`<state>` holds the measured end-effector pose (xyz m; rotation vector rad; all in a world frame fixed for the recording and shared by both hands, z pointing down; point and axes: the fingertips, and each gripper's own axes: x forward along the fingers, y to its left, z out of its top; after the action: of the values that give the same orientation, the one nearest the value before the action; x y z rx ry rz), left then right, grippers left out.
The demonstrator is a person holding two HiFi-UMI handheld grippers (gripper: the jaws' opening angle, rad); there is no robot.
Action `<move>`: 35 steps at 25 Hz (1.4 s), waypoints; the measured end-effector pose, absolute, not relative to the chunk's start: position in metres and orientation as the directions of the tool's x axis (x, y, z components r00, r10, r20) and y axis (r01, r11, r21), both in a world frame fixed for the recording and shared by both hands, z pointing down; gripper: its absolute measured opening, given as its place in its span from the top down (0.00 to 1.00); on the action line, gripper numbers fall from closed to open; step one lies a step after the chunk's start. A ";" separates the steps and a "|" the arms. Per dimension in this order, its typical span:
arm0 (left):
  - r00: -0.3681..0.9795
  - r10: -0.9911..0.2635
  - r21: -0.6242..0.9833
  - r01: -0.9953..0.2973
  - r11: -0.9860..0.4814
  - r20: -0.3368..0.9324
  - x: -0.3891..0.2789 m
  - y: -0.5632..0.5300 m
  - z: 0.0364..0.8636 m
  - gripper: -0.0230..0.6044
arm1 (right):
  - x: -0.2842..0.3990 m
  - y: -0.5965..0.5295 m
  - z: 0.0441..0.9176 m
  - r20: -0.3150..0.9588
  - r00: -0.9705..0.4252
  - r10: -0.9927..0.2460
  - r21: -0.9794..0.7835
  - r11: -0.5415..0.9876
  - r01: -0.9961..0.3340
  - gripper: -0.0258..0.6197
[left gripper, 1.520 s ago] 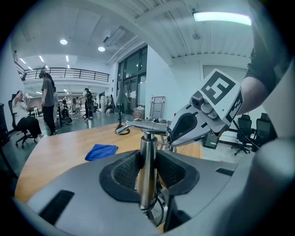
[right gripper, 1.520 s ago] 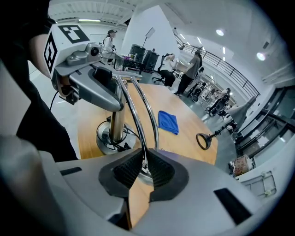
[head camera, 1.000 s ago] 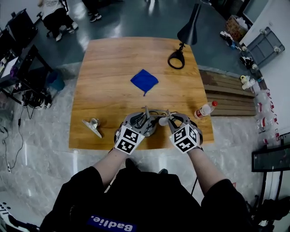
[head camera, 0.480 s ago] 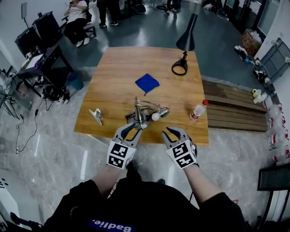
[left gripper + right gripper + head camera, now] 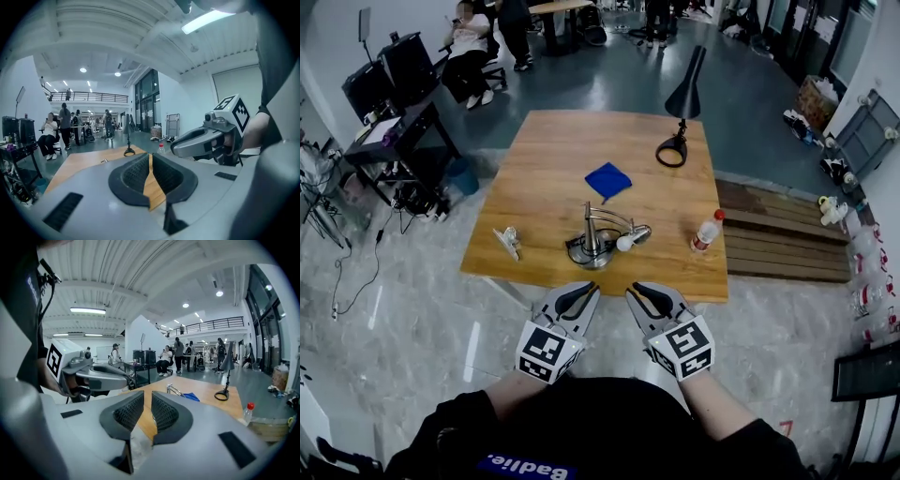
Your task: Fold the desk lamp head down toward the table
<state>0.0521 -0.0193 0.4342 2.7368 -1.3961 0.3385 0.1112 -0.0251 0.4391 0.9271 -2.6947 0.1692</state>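
A silver desk lamp [image 5: 598,240] stands near the table's front middle, its arm bent low and its white bulb [image 5: 624,244] close to the wood. It also shows in the right gripper view as the silver lamp [image 5: 174,390]. My left gripper [image 5: 578,298] and right gripper [image 5: 645,298] hang side by side in front of the table's near edge, apart from the lamp. Both pairs of jaws are closing with a narrow gap and nothing between them, as the left gripper [image 5: 150,157] and right gripper [image 5: 147,397] views show.
A black desk lamp [image 5: 681,98] stands upright at the far right of the wooden table [image 5: 534,169]. A blue cloth [image 5: 607,180] lies mid-table, a plastic bottle [image 5: 705,232] at the right edge, a metal clip [image 5: 507,243] at the front left. People sit beyond the table.
Both grippers have drawn back from the silver lamp, past the table's front edge toward me. The left jaws have narrowed. The lamp stays where it was.
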 end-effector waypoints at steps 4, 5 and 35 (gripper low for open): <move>0.604 -0.776 -0.022 -0.786 -0.617 0.184 0.043 -0.005 0.419 0.95 | 0.092 -0.007 0.414 0.235 -0.784 -0.574 -0.046 0.800 -0.599 0.94; 0.615 -0.768 -0.014 -0.779 -0.627 0.181 0.041 -0.001 0.418 0.95 | 0.087 -0.003 0.411 0.223 -0.790 -0.572 -0.054 0.802 -0.595 0.95; 0.656 -0.733 0.031 -0.749 -0.662 0.182 0.036 0.021 0.427 0.95 | 0.072 0.024 0.421 0.196 -0.791 -0.580 -0.094 0.792 -0.603 0.95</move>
<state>0.0361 0.0214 0.4272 2.7638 -1.2402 0.2337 0.0719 0.0241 0.4207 0.9386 -2.8236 0.2280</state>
